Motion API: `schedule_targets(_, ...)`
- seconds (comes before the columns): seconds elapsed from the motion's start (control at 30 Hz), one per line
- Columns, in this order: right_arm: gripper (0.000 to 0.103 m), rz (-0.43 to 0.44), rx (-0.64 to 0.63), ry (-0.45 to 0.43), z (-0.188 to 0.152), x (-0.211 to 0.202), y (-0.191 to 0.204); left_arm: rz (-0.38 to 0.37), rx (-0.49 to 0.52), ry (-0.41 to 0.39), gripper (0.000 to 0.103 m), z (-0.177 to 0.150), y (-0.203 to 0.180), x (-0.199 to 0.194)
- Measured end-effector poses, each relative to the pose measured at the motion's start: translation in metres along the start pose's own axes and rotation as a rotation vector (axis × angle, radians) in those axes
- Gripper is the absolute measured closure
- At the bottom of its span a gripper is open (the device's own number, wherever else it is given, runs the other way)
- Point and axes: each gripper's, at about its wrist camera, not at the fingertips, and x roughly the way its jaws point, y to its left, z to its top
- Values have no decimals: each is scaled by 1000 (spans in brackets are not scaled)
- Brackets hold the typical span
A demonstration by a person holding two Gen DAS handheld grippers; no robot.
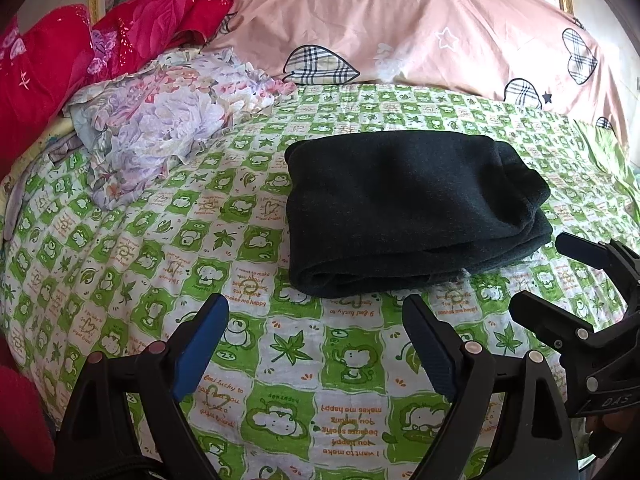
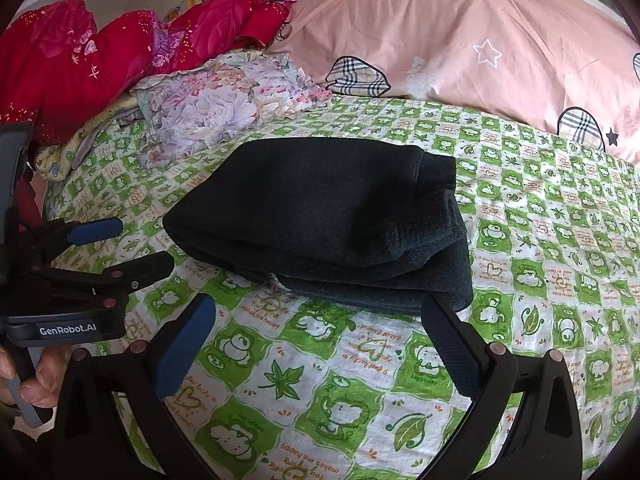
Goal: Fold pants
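left wrist view shows the folded pants [image 1: 412, 212] on the bedsheet [image 1: 120, 280] at twelve o'clock of the left gripper [image 1: 316, 340], jaws spread, empty. right gripper [image 2: 316, 344] likewise gapes, its three-o'clock finger just beside the pants.

a home bedroom: patterned bedsheet [image 1: 120, 280], pink pillow [image 1: 400, 20].
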Motion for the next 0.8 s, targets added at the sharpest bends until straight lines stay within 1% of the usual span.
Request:
schedule_targets(0.27, 1, 1, 2, -5, 1, 0, 2, -4, 6, -12, 14, 1, 0, -2)
schedule_targets(0.8, 1, 2, 9, -3, 1, 0, 1, -3, 6, -6, 13, 1, 2, 0)
